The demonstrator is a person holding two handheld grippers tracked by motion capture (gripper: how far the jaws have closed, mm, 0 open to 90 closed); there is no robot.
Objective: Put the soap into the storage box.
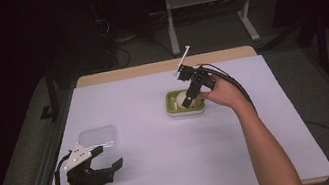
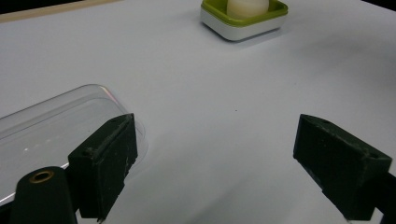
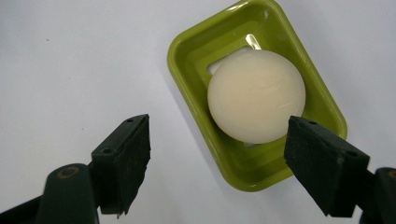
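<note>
Green soap dish [image 3: 261,154] on the table [image 1: 160,139] holds the round soap bar [image 3: 256,102], and the right hand-held gripper [image 3: 219,163] hovers released above it, so next it should probably lower and centre both jaws around the soap.

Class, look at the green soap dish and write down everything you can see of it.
The soap dish is a rounded rectangular tray, glossy lime green inside with a white outer base, plastic by its look. A slot opening shows in its floor. It sits flat on the white table, toward the far side. A round, pale cream soap rests inside it. The right hand-held gripper hovers above it, jaws open, not touching.
</note>
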